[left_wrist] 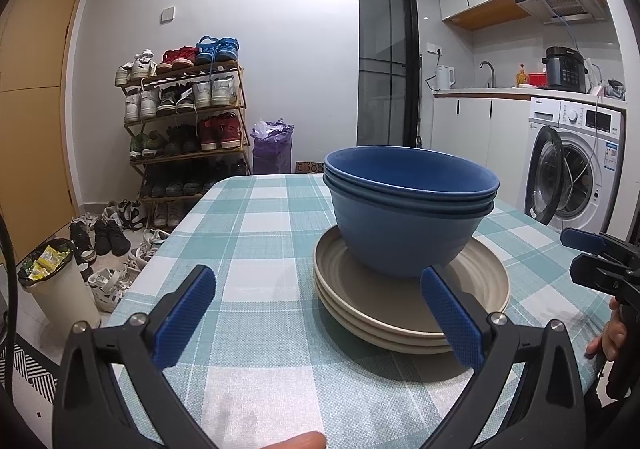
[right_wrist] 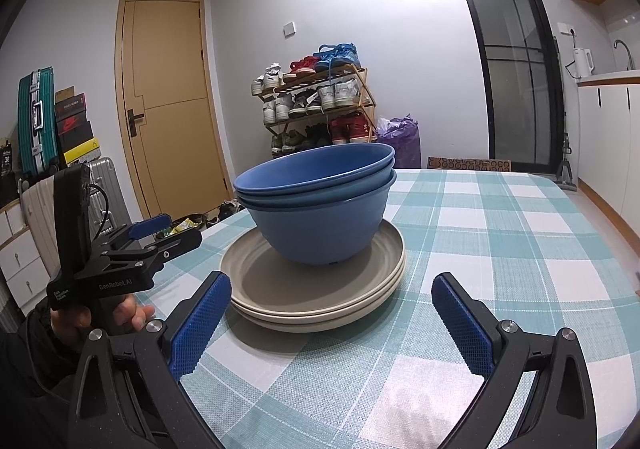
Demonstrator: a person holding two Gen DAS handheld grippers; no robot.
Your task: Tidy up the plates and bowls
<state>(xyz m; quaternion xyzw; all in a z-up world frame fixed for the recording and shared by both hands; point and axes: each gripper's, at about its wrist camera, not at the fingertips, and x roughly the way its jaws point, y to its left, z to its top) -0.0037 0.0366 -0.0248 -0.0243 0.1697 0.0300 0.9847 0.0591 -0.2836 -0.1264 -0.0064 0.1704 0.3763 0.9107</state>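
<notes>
The bowls (left_wrist: 408, 209) sat nested, two blue ones, one inside the other, on top of a stack of beige plates (left_wrist: 400, 313). That whole pile stood on the table (left_wrist: 260, 241), which wore a teal and white checked cloth. In the left wrist view the pile lay at about one o'clock from the centre, just past the fingertips; in the right wrist view it lay near eleven o'clock, again just ahead of the fingers.

The left gripper (left_wrist: 320, 313) hung low over the cloth with its jaws spread wide and nothing between them. Its right blue pad overlapped the near rim of the plates in the picture, though I could not tell whether it touched them. A fingertip showed at six o'clock along the bottom edge of that view.

The right gripper (right_wrist: 332, 325) was likewise spread wide and empty, its two blue pads standing either side of the near edge of the plates without reaching them. In the left wrist view the right gripper appeared at three o'clock, beside the pile, with a hand (left_wrist: 608, 333) curled around its handle. In the right wrist view the left gripper showed at nine o'clock, also gripped by a hand (right_wrist: 128, 313) in a dark sleeve.

Beyond the table stood a shoe rack (left_wrist: 184, 121) at ten o'clock and a washing machine (left_wrist: 572, 165) at three o'clock.
</notes>
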